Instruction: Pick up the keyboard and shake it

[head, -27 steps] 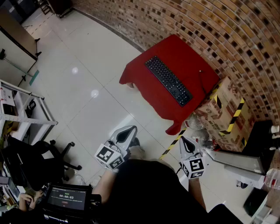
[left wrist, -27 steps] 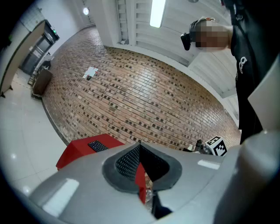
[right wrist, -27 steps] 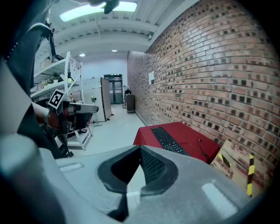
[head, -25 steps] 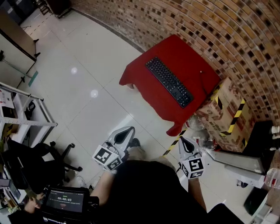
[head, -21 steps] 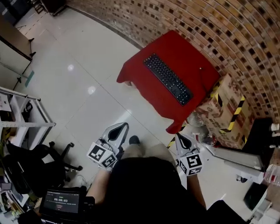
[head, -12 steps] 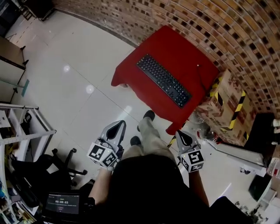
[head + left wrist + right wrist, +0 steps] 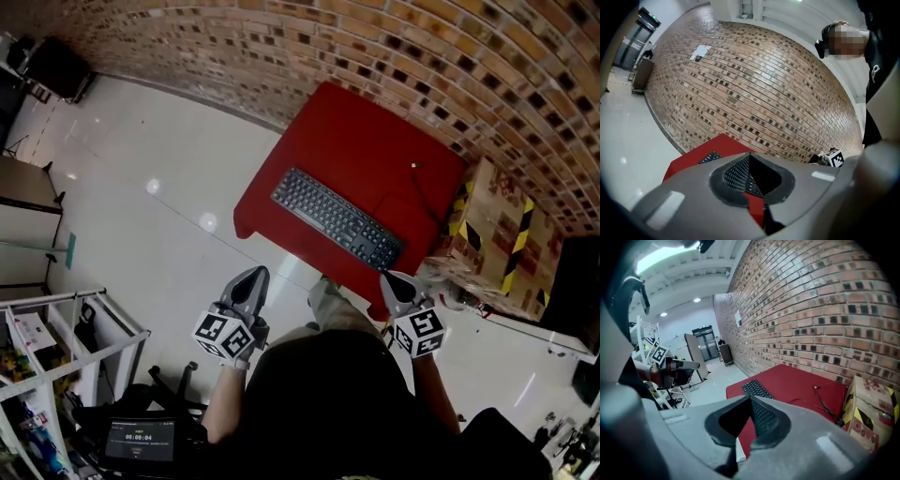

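Note:
A black keyboard (image 7: 336, 217) lies slantwise on a red-covered table (image 7: 375, 131) against the brick wall. My left gripper (image 7: 251, 277) hangs shut and empty short of the table's near left corner. My right gripper (image 7: 392, 281), also shut with nothing held, hovers at the table's near edge just below the keyboard's right end. In the left gripper view the closed jaw tips (image 7: 749, 154) point at the table (image 7: 686, 161), and a bit of the keyboard (image 7: 708, 157) shows. In the right gripper view the keyboard (image 7: 753, 387) lies just beyond the closed tips (image 7: 751, 398).
A thin black cable (image 7: 427, 192) runs over the table's right part. Cardboard boxes with yellow-black tape (image 7: 497, 225) stand right of the table. A white shelf rack (image 7: 56, 342) and a small screen (image 7: 139, 439) are at lower left. The person's leg (image 7: 328, 302) is near the table edge.
The person has walked up to the table, so the table and keyboard are much nearer. Both grippers travelled forward with the body and stayed shut.

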`<state>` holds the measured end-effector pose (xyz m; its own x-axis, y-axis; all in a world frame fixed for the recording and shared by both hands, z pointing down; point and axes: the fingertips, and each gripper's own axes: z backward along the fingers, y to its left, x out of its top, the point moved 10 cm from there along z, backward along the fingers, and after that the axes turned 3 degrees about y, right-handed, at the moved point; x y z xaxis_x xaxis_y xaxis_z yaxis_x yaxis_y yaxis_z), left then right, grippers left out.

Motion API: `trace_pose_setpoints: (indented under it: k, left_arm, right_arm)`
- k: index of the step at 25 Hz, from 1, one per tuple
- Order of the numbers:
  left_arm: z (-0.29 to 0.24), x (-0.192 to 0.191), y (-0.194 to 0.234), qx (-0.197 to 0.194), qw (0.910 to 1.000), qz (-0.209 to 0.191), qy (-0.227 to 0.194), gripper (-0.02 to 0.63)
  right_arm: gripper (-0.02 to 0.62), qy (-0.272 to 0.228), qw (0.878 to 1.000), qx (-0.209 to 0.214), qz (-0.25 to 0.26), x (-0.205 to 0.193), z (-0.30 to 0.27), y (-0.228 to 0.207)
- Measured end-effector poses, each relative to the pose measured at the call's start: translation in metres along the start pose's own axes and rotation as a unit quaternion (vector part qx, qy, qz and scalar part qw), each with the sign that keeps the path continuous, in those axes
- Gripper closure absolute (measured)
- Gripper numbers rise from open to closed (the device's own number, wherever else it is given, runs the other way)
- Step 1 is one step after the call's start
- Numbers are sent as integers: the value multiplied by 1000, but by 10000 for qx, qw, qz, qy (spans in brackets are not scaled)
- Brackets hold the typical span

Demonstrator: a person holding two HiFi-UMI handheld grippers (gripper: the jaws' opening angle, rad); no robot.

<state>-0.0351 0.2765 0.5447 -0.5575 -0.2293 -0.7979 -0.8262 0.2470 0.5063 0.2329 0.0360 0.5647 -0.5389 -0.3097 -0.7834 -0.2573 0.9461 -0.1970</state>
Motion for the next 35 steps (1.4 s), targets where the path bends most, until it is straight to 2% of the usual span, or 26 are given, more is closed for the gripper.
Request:
trace_pose_setpoints:
  k: [5,8,12,17,21,24,25,26,27,32,35]
  left_arm:
    - [-51,22,18,101,9987,-116,490,591]
    - [-78,24,25,114,9963,-104,843,591]
    - [-102,30,38,104,9916,-53,1290,591]
    - [-133,36,56,34,9829,-238,1827,589]
    - [-160,38,73,-143,9730,-371,2275,533]
    - [-179,35,87,-295,9641,-448,2599,472]
    - [-184,34,92,-330,9612,-469,2697,447]
    - [-189,33,97,-358,9587,-486,2780,421]
    - [-194,33,103,-377,9564,-507,2851,404]
    - [-219,29,136,-421,9435,-732,3205,350]
    - [-234,21,157,-432,9312,-956,3491,294]
  right_arm:
    - [603,81,9979,-116,-632,-8,-13,-37]
    - [603,258,9940,-377,-992,-19,-10,-54]
    - [603,335,9880,-664,-1354,-30,-10,-60]
    - [603,495,9818,-890,-1603,-40,-12,-63]
    - [603,645,9745,-1112,-1839,-45,-19,-61]
    - [603,803,9643,-1363,-2125,-48,-27,-59]
    - [595,872,9603,-1417,-2240,-50,-31,-58]
    - [552,949,9564,-1463,-2341,-51,-35,-56]
    - [539,1024,9529,-1520,-2418,-52,-38,-54]
    - [460,1258,9364,-1926,-2649,-52,-62,-54]
    - [357,1520,9254,-2170,-2711,-55,-77,-57]
